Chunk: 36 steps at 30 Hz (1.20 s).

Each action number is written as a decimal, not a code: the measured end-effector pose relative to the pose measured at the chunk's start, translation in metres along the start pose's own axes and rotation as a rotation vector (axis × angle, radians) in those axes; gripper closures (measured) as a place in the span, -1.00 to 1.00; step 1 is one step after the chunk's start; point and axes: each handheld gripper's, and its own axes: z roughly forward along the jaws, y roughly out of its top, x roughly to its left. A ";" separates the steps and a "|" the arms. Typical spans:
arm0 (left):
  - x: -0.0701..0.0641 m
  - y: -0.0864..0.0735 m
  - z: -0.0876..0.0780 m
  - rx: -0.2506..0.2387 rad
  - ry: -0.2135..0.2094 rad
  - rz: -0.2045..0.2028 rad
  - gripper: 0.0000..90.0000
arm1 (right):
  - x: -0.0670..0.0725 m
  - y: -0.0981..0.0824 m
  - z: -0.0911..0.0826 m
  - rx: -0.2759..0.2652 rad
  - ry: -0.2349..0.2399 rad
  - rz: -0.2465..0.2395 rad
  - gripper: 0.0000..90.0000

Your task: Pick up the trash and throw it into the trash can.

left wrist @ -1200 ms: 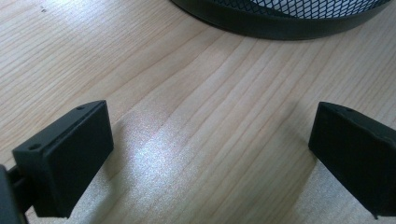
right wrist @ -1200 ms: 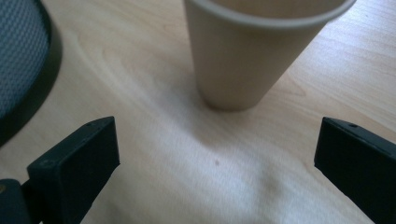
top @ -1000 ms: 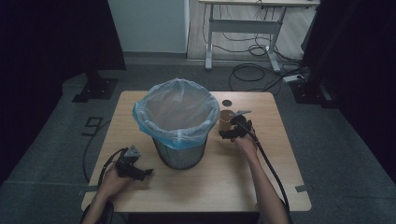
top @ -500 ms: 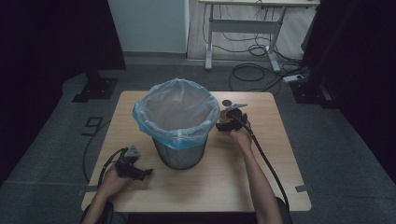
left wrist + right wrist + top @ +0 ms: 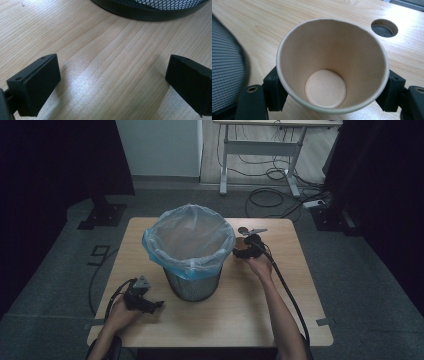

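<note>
— Dim room, grey floor, black curtains left and right; second desk frame point(image 5: 260, 140) at far side with cables point(image 5: 272, 195) under it; noted?

— Noted; pale wooden table point(image 5: 280, 315) at centre; black mesh waste bin point(image 5: 192, 285) upright mid-table, lined with clear bluish bag point(image 5: 189, 242) folded over rim.

— Left side?

— Left gripper point(image 5: 142, 300) low on near-left table, just left of bin; held in left hand point(image 5: 119, 316); jaws spread wide in left gripper view, bare wood grain between; nothing gripped; dark bin base point(image 5: 150, 13) at far edge of that view.

— Right side?

— Right gripper point(image 5: 245, 251) just right of bin, close to bag rim; held in right hand point(image 5: 260, 266); cable point(image 5: 290, 300) trailing toward near edge; in right gripper view, jaws closed on both sides of paper cup point(image 5: 332, 67); cup mouth toward camera, inside empty, round bottom visible.

— Cup location?

— Between right gripper's jaws, above table, beside bin's right wall point(image 5: 225, 72); touching table or lifted: cannot tell.

— Else?

— Round cable hole point(image 5: 384, 27) in tabletop, far-right of cup.
</note>
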 end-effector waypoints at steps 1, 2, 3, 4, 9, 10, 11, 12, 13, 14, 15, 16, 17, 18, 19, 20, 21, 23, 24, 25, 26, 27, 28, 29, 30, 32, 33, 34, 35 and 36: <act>0.000 0.000 0.000 0.000 0.000 0.000 -1.00 | 0.000 0.000 0.000 0.000 0.000 0.000 -0.43; 0.000 0.000 0.000 0.000 0.000 0.000 -1.00 | 0.002 0.002 -0.007 -0.005 0.008 -0.009 -0.43; 0.000 0.000 0.000 0.000 0.000 0.000 -1.00 | 0.002 0.002 -0.007 -0.005 0.008 -0.009 -0.43; 0.000 0.000 0.000 0.000 0.000 0.000 -1.00 | 0.004 0.004 -0.013 -0.004 0.020 -0.020 -0.43; 0.000 0.000 0.000 0.001 0.000 0.001 -1.00 | 0.008 0.006 -0.025 0.000 0.050 -0.024 -0.42; 0.000 0.000 0.000 0.001 0.000 0.001 -1.00 | 0.010 0.007 -0.031 -0.003 0.062 -0.027 -0.42; 0.000 0.000 0.000 0.001 0.000 0.001 -1.00 | 0.010 0.007 -0.031 -0.003 0.062 -0.027 -0.42; 0.000 0.000 0.000 0.001 0.000 0.001 -1.00 | 0.011 0.008 -0.037 -0.006 0.074 -0.033 -0.42; 0.000 0.000 0.000 0.001 0.000 0.001 -1.00 | 0.012 0.009 -0.041 -0.009 0.076 -0.033 -0.42; 0.000 0.000 0.000 -0.001 0.000 0.000 -1.00 | 0.013 0.009 -0.044 -0.012 0.078 -0.040 -0.42; 0.000 0.000 0.000 -0.001 0.000 0.000 -1.00 | 0.013 0.010 -0.047 -0.015 0.082 -0.041 -0.42; 0.000 0.000 0.000 -0.002 0.001 -0.001 -1.00 | 0.014 0.011 -0.050 -0.016 0.088 -0.045 -0.42; 0.000 0.000 0.000 -0.002 0.001 -0.001 -1.00 | 0.014 0.011 -0.050 -0.016 0.088 -0.045 -0.42; 0.000 0.000 0.000 -0.002 0.001 -0.002 -1.00 | 0.016 0.012 -0.057 -0.021 0.093 -0.051 -0.42; 0.000 0.000 0.000 -0.002 0.001 -0.002 -1.00 | 0.016 0.013 -0.060 -0.024 0.092 -0.060 -0.42; 0.000 0.000 0.000 -0.002 0.001 -0.002 -1.00 | 0.017 0.014 -0.063 -0.023 0.090 -0.069 -0.42; 0.000 0.000 0.000 -0.002 0.001 -0.002 -1.00 | 0.017 0.014 -0.063 -0.023 0.090 -0.069 -0.42; 0.000 0.000 0.000 0.001 0.001 0.002 -1.00 | 0.020 0.017 -0.073 -0.021 0.088 -0.094 -0.42; 0.000 0.000 0.000 0.001 0.001 0.002 -1.00 | 0.020 0.017 -0.073 -0.021 0.088 -0.094 -0.42; 0.000 0.000 0.000 0.001 0.001 0.002 -1.00 | 0.021 0.018 -0.076 -0.021 0.087 -0.098 -0.42; 0.000 0.000 0.000 0.001 0.001 0.002 -1.00 | 0.022 0.019 -0.079 -0.020 0.087 -0.110 -0.42; 0.000 0.000 0.000 0.001 0.001 0.002 -1.00 | 0.024 0.020 -0.083 -0.020 0.091 -0.117 -0.42; 0.000 0.000 0.000 0.002 0.001 0.002 -1.00 | 0.025 0.023 -0.089 -0.026 0.100 -0.120 -0.42; 0.000 0.000 0.000 0.002 0.001 0.002 -1.00 | 0.025 0.023 -0.089 -0.026 0.100 -0.120 -0.42; 0.000 0.000 0.000 0.002 0.000 0.002 -1.00 | 0.028 0.026 -0.095 -0.030 0.108 -0.127 -0.42; 0.000 0.000 0.000 0.002 0.001 0.002 -1.00 | 0.031 0.030 -0.102 -0.030 0.110 -0.139 -0.42; 0.000 0.000 0.000 0.002 0.000 0.002 -1.00 | 0.033 0.032 -0.105 -0.030 0.112 -0.143 -0.42; 0.000 0.000 0.000 0.002 0.000 0.002 -1.00 | 0.033 0.032 -0.105 -0.030 0.112 -0.143 -0.42; 0.000 0.000 0.000 0.002 0.001 0.002 -1.00 | 0.034 0.034 -0.108 -0.029 0.113 -0.150 -0.42; 0.000 0.000 0.000 0.001 0.001 0.001 -1.00 | 0.037 0.038 -0.115 -0.024 0.113 -0.159 -0.42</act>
